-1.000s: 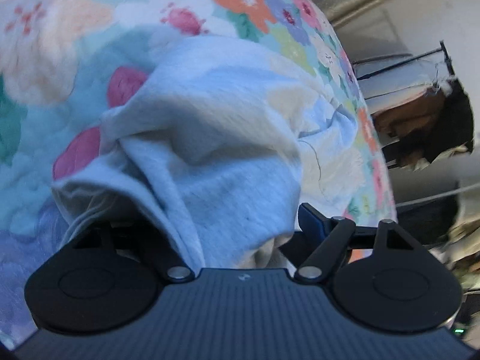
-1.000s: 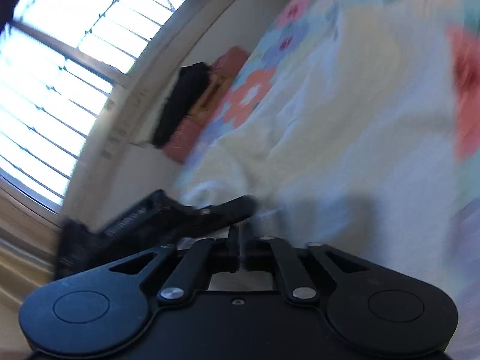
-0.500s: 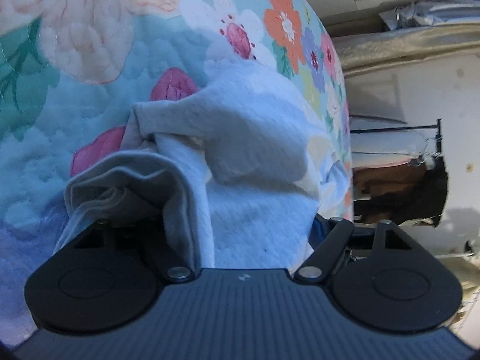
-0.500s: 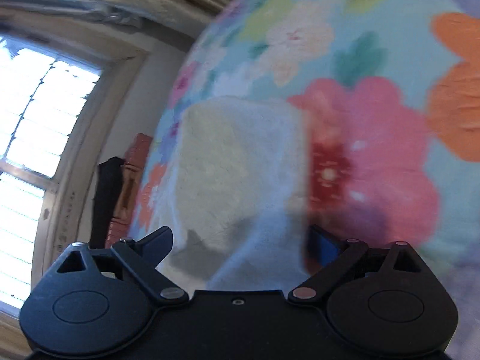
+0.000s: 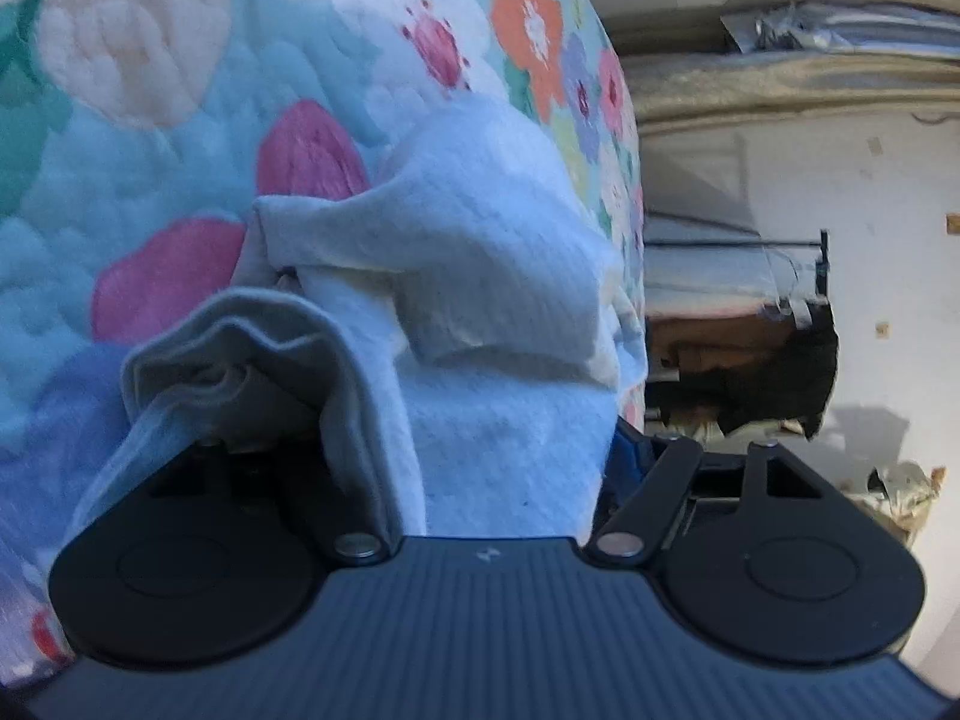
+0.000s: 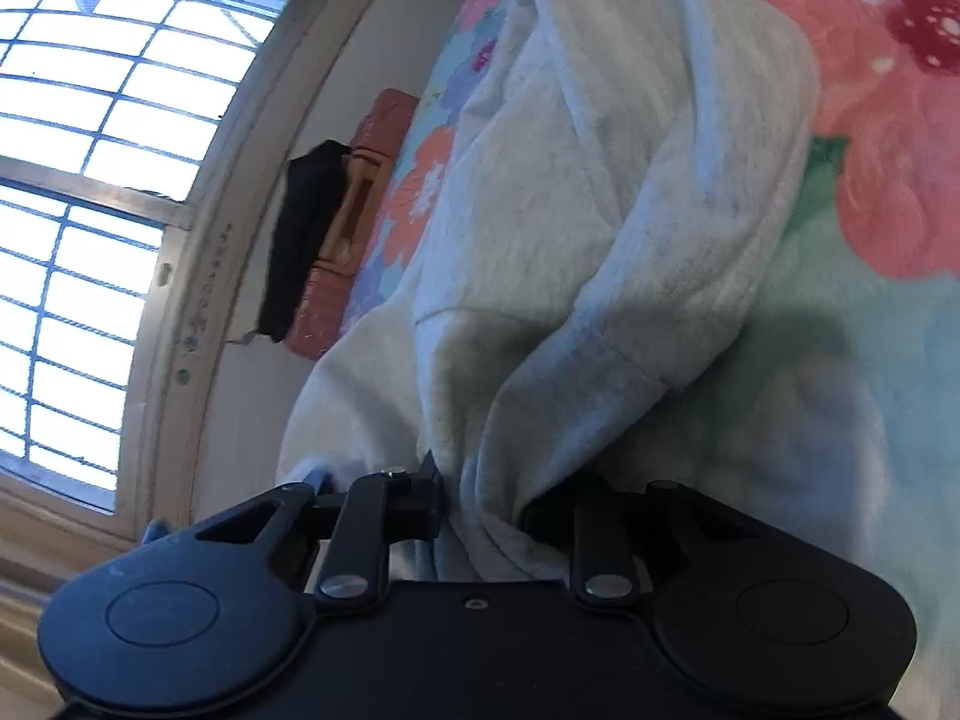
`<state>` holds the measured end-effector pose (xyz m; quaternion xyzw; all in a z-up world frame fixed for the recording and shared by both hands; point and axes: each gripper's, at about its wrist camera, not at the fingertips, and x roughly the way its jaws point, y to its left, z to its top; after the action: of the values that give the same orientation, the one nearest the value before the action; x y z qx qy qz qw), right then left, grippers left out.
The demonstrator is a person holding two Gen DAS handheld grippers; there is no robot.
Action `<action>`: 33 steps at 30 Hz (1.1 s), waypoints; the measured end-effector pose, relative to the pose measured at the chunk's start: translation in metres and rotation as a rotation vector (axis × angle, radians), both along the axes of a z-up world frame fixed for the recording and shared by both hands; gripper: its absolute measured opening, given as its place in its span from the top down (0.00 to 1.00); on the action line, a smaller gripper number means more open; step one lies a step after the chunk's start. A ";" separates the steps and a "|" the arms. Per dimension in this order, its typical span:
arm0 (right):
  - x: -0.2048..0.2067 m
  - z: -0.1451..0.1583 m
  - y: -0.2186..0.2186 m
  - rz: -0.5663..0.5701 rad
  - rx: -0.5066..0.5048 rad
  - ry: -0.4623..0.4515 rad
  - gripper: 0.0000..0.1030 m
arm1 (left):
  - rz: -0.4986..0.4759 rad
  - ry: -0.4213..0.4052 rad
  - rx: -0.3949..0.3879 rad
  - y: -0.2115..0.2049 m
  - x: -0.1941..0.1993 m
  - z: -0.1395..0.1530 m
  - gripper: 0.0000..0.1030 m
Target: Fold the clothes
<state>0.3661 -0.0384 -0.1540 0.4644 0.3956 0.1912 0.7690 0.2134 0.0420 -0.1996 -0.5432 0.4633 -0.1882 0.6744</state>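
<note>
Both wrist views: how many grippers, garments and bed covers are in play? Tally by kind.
Black two-finger grippers: 2, left gripper and right gripper, each with fabric between its fingers.
Pale grey knit garment: 1, bunched in folds.
Floral quilted bedspread: 1, under the garment.
Total: 4

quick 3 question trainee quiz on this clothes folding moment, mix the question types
1. True or false: the grey garment lies on a plain white sheet.
2. What does the right claw have between its fingers?
A. a black sock
B. grey garment fabric
C. nothing
3. Fill in: in the right wrist view, the barred ___ is at the left.

Key
1. False: it lies on the floral quilt.
2. B. The left claw also has grey fabric bunched between its fingers.
3. window
</note>
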 end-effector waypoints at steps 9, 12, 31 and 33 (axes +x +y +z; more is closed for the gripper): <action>-0.078 0.065 -0.049 -0.105 0.064 -0.139 0.81 | -0.211 0.025 -0.096 -0.054 -0.025 0.034 0.30; -0.116 0.083 -0.074 -0.156 0.027 -0.176 0.82 | -0.319 -0.047 -0.055 -0.087 -0.048 0.061 0.30; -0.319 0.202 -0.185 -0.329 -0.240 -0.401 0.83 | -0.662 -0.413 -0.098 -0.204 -0.215 0.210 0.30; -0.337 0.214 -0.192 -0.334 -0.271 -0.423 0.83 | -0.676 -0.433 -0.094 -0.210 -0.233 0.222 0.30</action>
<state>0.0288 -0.2309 0.0603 0.3658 0.1666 0.1001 0.9102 -0.0200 -0.1682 0.0227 -0.3381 0.4540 -0.5305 0.6309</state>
